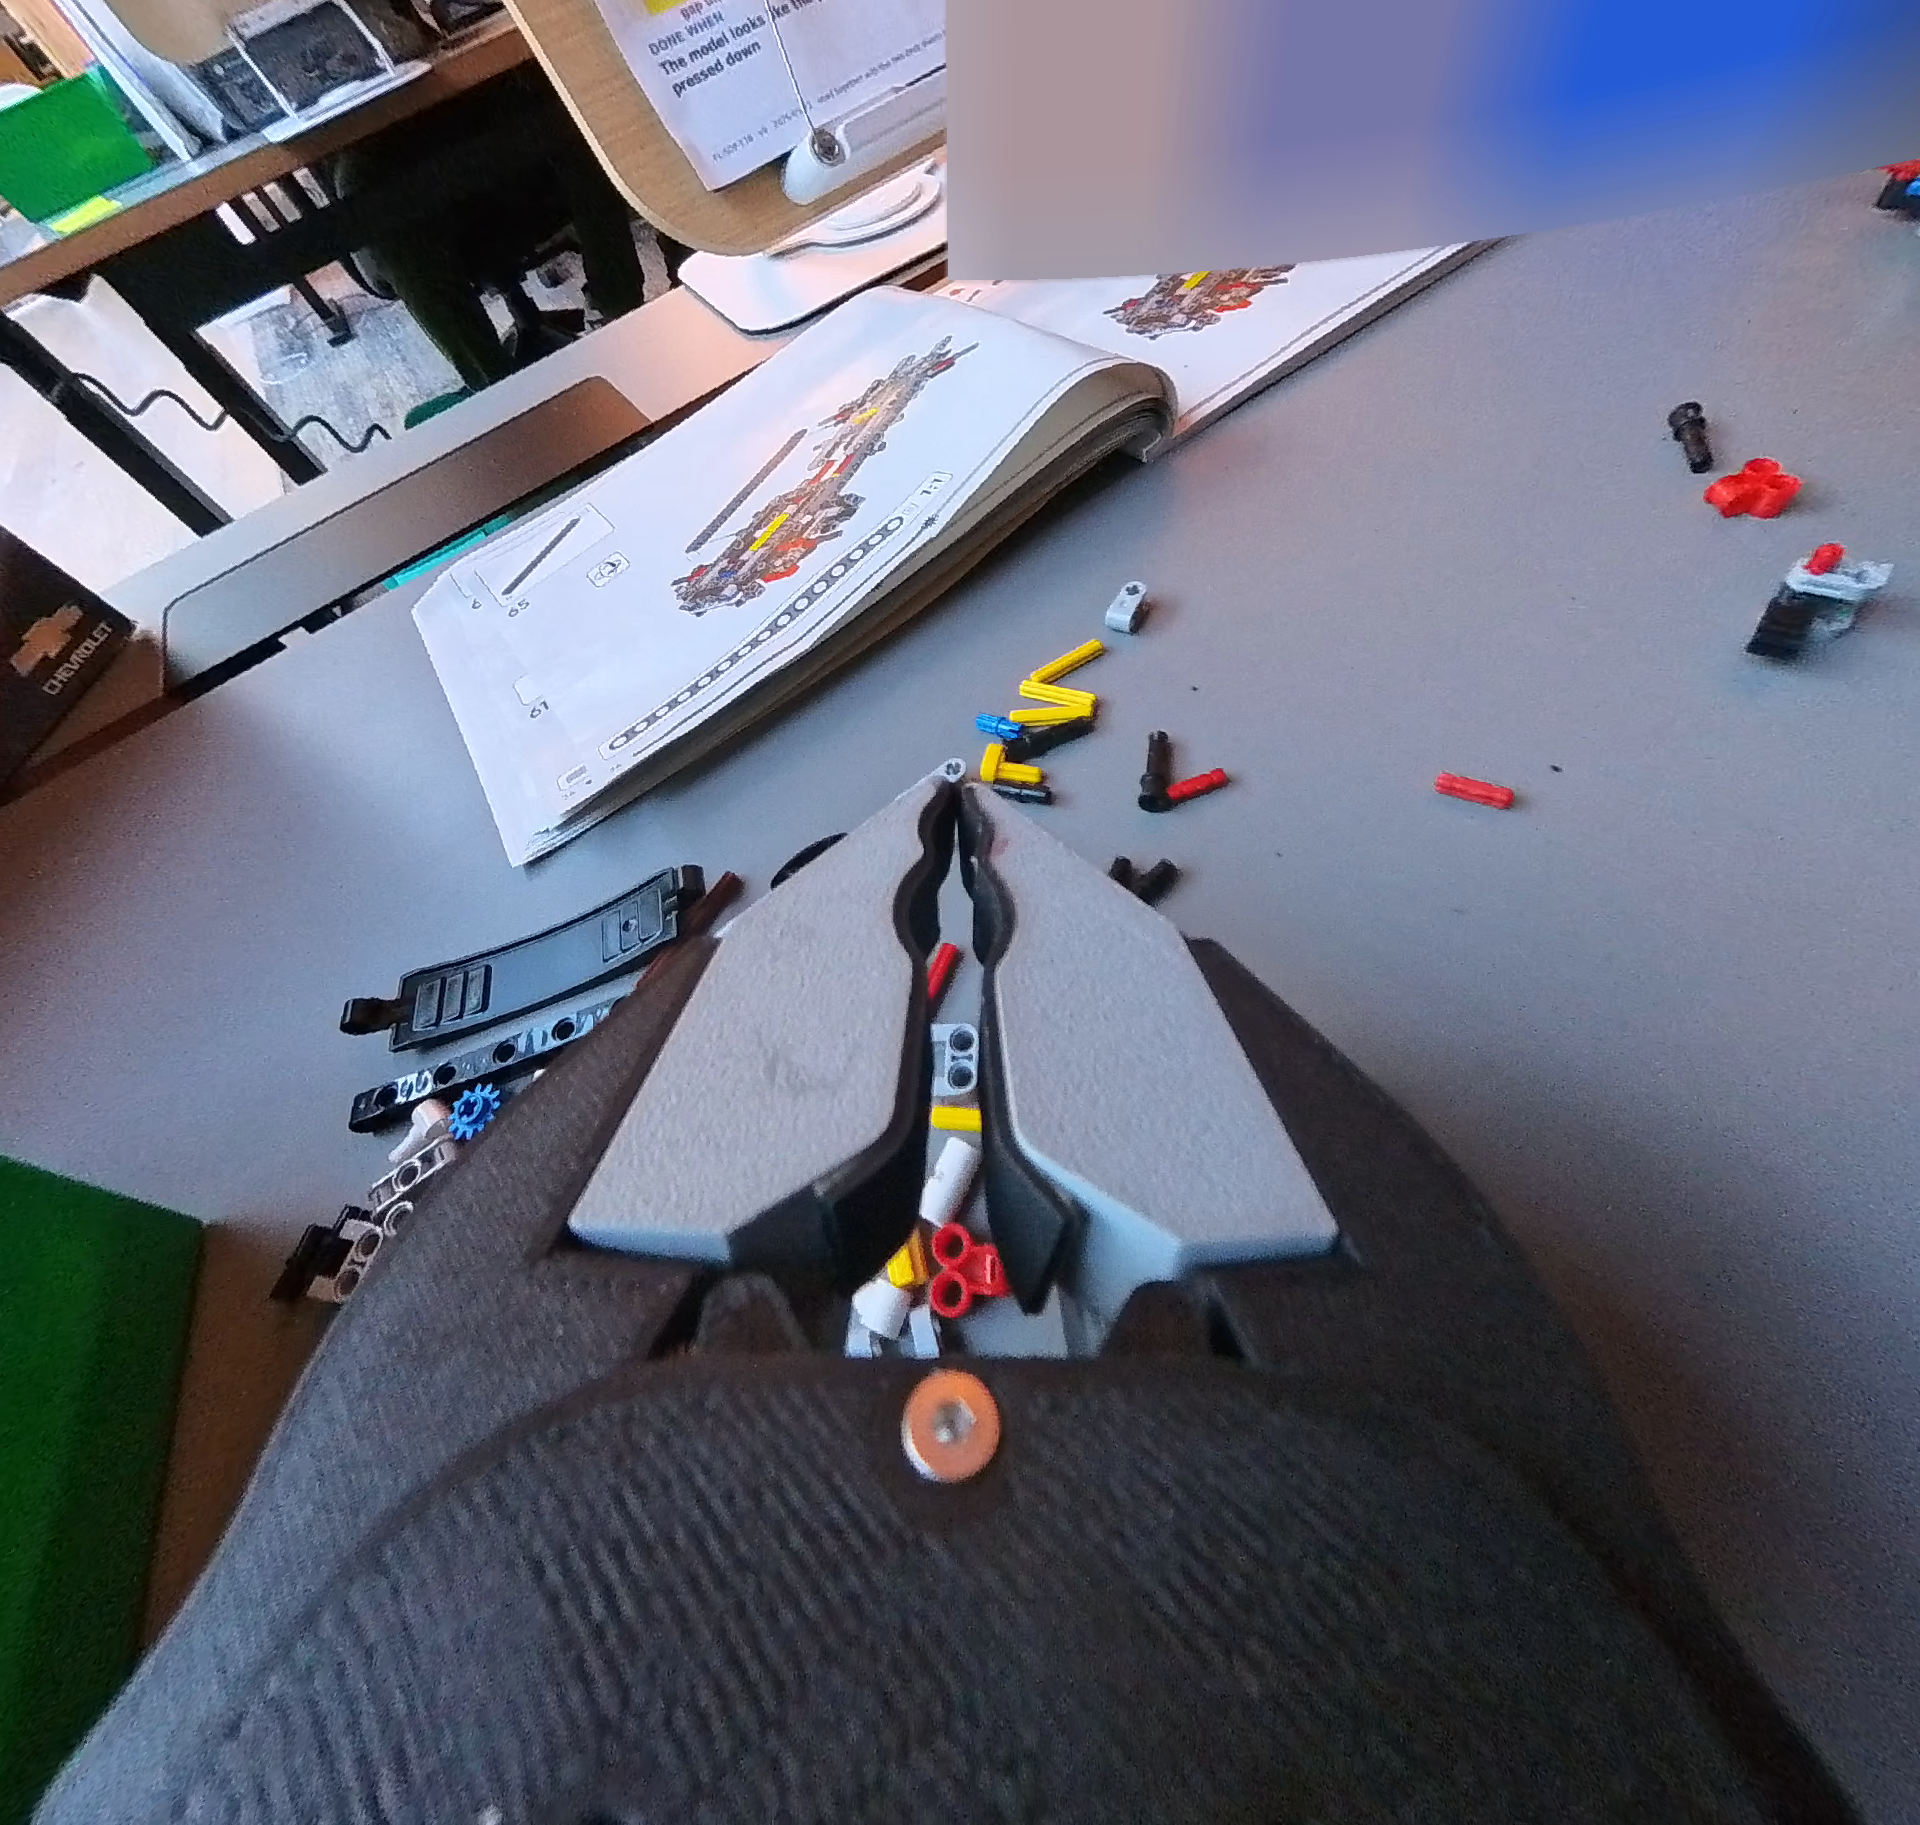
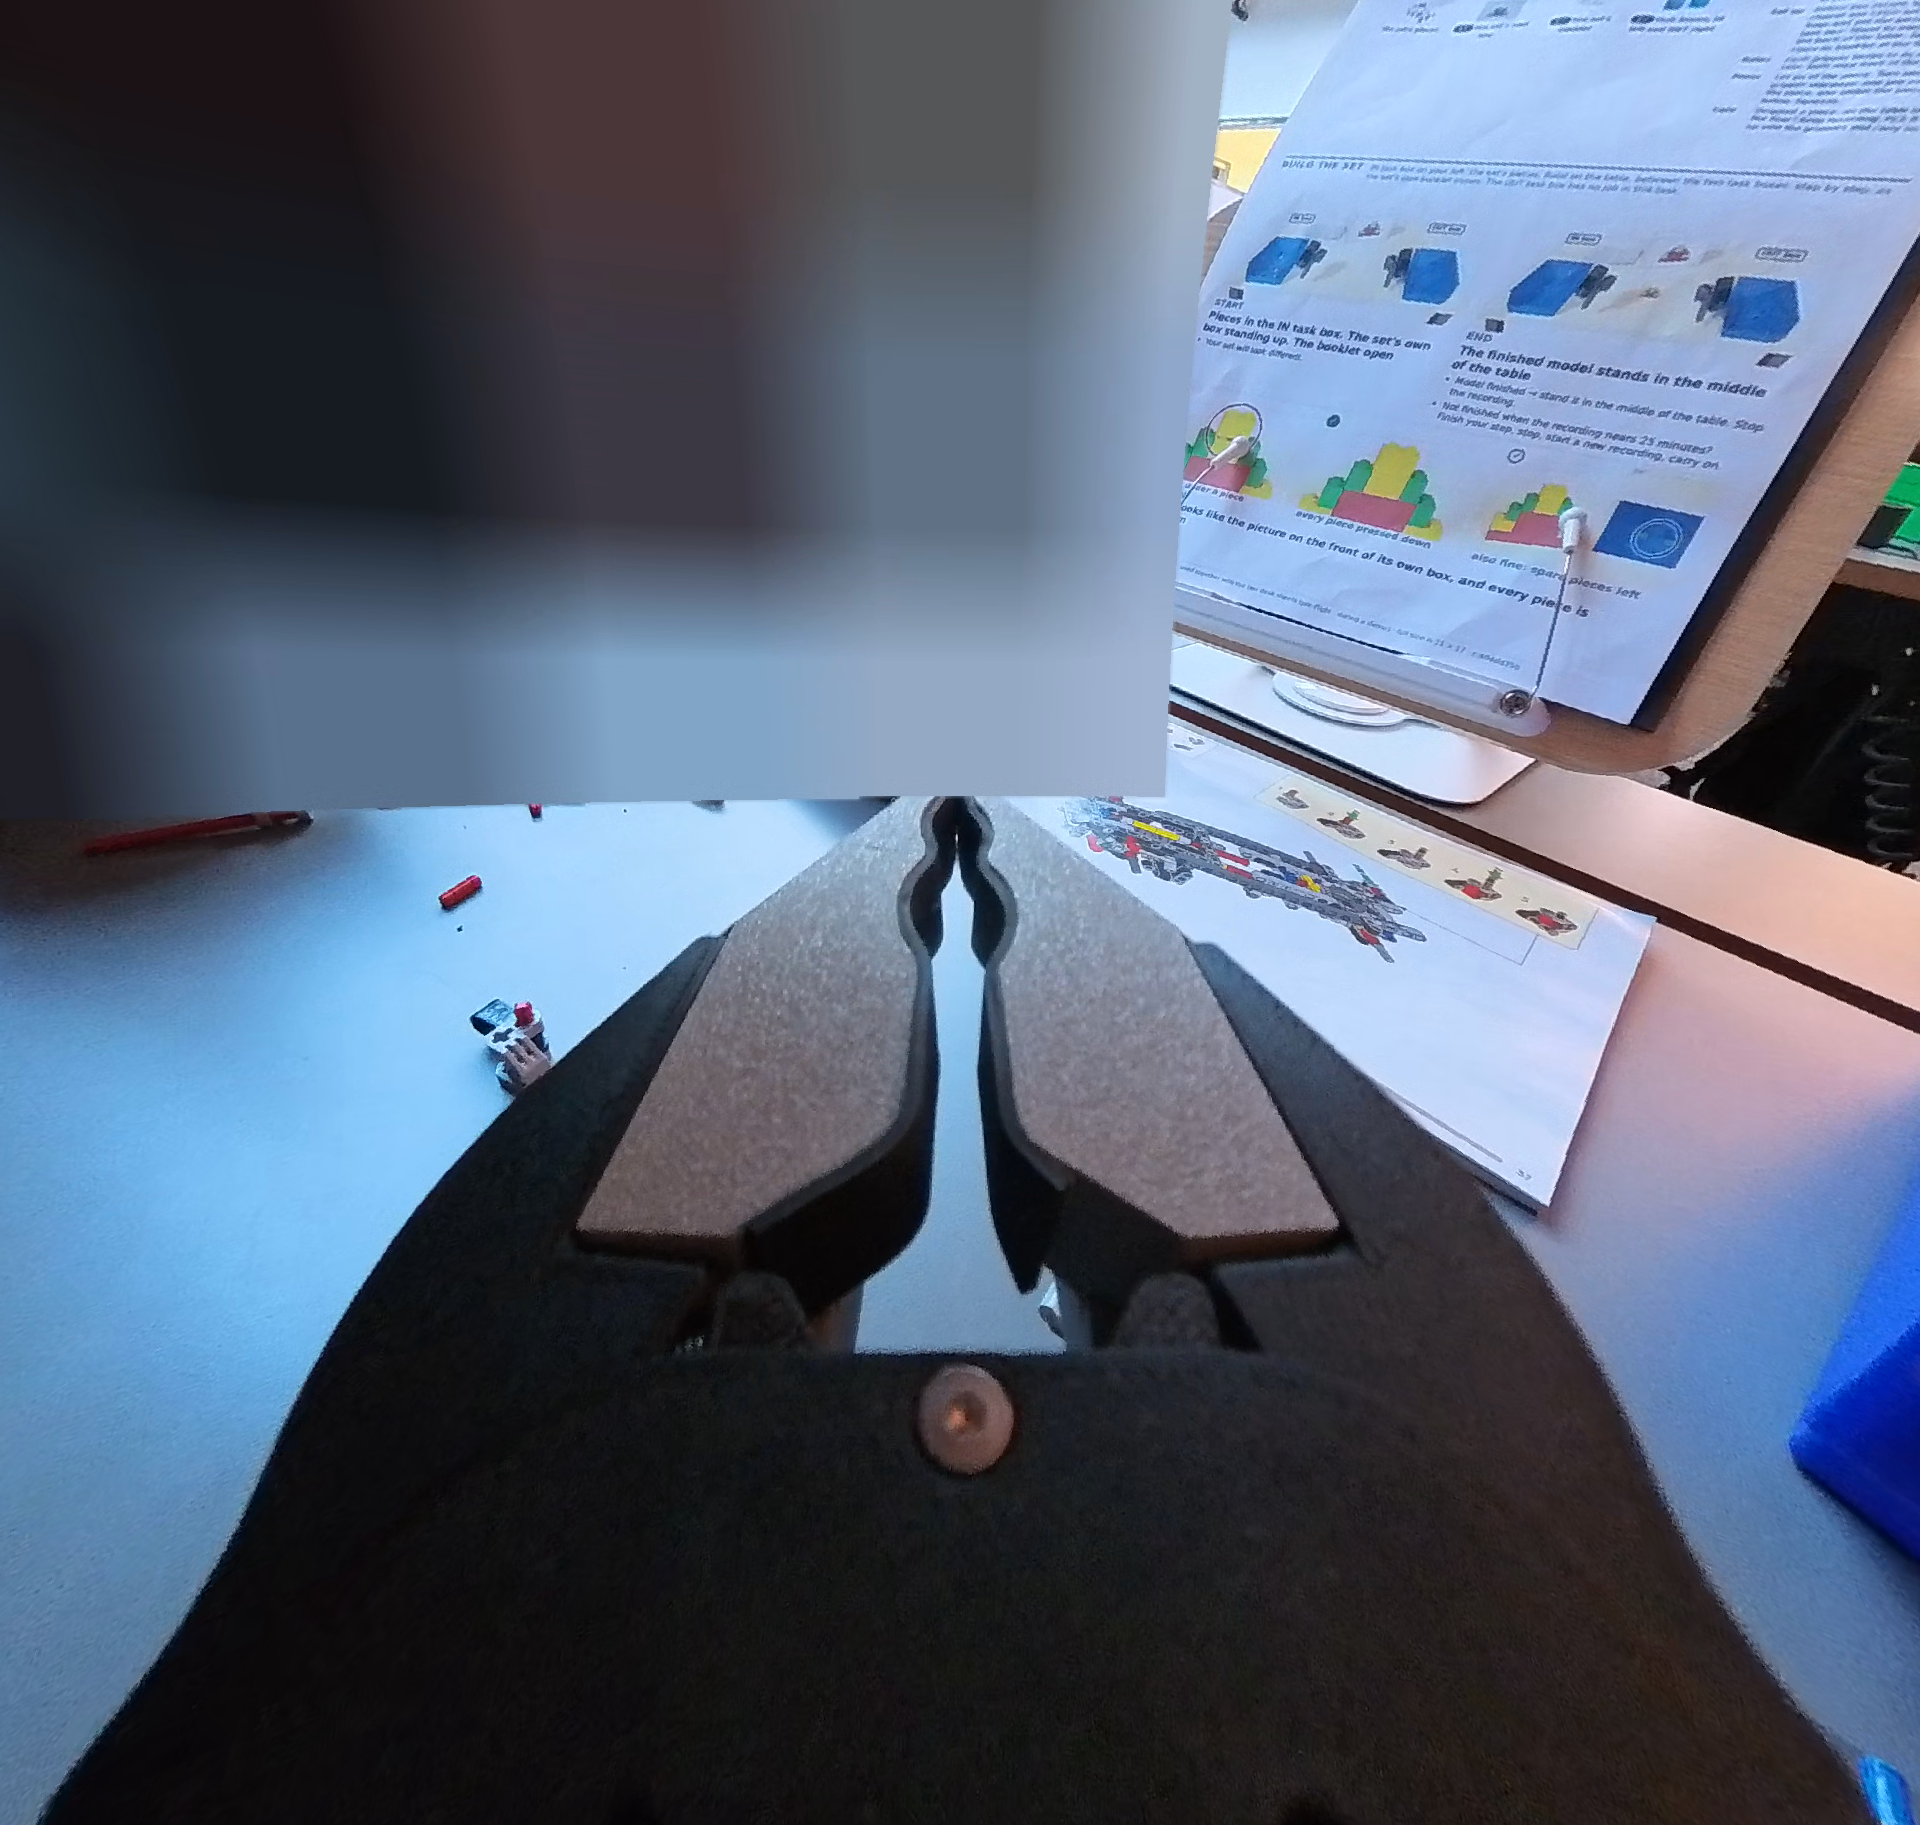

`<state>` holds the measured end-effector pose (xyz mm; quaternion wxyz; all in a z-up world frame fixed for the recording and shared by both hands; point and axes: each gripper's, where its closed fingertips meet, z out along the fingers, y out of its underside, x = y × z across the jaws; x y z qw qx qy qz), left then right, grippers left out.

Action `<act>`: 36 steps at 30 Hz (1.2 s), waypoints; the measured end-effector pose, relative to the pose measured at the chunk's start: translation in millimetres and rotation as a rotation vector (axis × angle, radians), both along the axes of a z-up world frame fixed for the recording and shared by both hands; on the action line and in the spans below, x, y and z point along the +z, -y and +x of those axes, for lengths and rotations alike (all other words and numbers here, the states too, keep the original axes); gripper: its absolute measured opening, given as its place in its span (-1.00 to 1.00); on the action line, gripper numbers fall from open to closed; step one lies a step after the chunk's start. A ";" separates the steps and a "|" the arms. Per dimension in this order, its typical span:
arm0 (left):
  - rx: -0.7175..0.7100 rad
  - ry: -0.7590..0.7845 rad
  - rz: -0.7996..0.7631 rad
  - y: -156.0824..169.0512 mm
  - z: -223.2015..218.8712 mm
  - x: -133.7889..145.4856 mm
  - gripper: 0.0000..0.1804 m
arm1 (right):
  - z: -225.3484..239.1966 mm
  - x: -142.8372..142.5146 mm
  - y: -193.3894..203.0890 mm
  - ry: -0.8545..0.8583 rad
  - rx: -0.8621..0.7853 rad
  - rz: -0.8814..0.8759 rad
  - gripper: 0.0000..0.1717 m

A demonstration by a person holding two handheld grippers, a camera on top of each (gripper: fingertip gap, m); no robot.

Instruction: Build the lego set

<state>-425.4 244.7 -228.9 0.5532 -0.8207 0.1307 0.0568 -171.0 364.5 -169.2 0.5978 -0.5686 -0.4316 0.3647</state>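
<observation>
Building pieces [image 1: 1049, 710] in yellow, red, black and blue lie scattered on a grey table [image 1: 1455, 1048] just beside an open instruction booklet [image 1: 790, 528]; behind the booklet stands a sheet holder [image 2: 1558, 321]. Left gripper [image 1: 956, 788] hovers over pieces near the booklet, tips closed on nothing. Right gripper [image 2: 954, 819], beside the booklet, is likewise closed and bare.

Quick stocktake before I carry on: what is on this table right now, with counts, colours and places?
Table: one, grey.
Instruction booklet: one, white, open, ahead-left of left tool.
Yellow rods: about four, clustered just past left tool's tips.
Blue pin: one, beside yellow rods.
Red pin: one, right of cluster.
Black curved panel: one, left of left tool.
Printed sheet on stand: one, white, behind booklet.
Blue box: one, right edge.
Left tool: shut, empty, above loose pieces.
Right tool: shut, empty.
</observation>
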 end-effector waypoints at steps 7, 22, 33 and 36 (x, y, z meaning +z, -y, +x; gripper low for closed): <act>0.003 -0.001 -0.005 -1.1 -0.9 -0.9 -1.00 | 1.0 0.2 -0.9 -0.005 -0.001 -0.006 -1.00; 0.004 0.027 0.018 -0.9 -2.9 3.4 -1.00 | -0.4 -1.6 0.3 0.021 0.001 0.004 -1.00; -0.024 0.154 0.068 2.0 -2.0 14.1 -1.00 | -5.8 -2.4 8.4 0.083 0.002 0.075 -1.00; -0.053 0.131 0.060 2.5 6.4 13.4 -1.00 | -5.8 -4.2 7.8 0.098 -0.003 0.081 -1.00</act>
